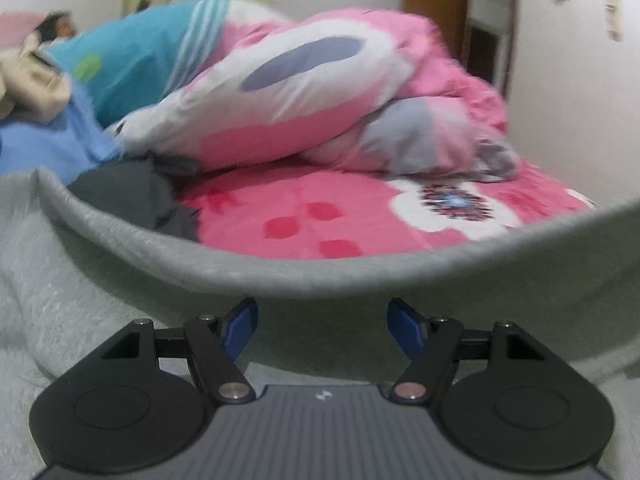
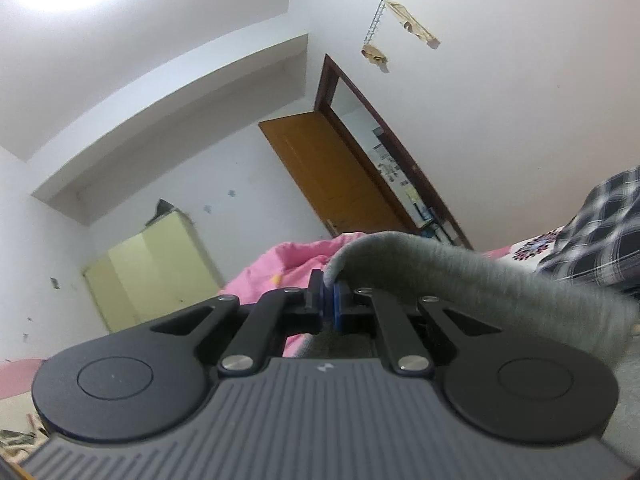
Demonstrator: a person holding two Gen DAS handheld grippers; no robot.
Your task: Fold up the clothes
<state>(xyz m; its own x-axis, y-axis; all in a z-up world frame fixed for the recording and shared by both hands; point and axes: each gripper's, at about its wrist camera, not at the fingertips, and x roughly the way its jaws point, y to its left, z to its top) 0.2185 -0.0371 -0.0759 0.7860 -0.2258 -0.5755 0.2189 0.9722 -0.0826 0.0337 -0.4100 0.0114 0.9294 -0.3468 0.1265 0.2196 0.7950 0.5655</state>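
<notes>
A grey knit garment (image 1: 320,276) hangs in a sagging band across the left wrist view, its fleecy inner side at the left. My left gripper (image 1: 322,324) is open, its blue fingertips (image 1: 240,326) spread wide just below the garment's edge, holding nothing. In the right wrist view my right gripper (image 2: 330,296) is shut on a corner of the same grey garment (image 2: 460,272), lifted and tilted up toward the wall; the cloth trails off to the right.
A bed with a pink flowered sheet (image 1: 320,212) lies beyond. A bunched pink-and-white duvet (image 1: 320,92), a teal cloth (image 1: 132,60), a blue cloth (image 1: 48,144) and a dark garment (image 1: 132,196) lie on it. A plaid cloth (image 2: 600,232), wooden door (image 2: 332,172) and pale green wardrobe (image 2: 152,272) show.
</notes>
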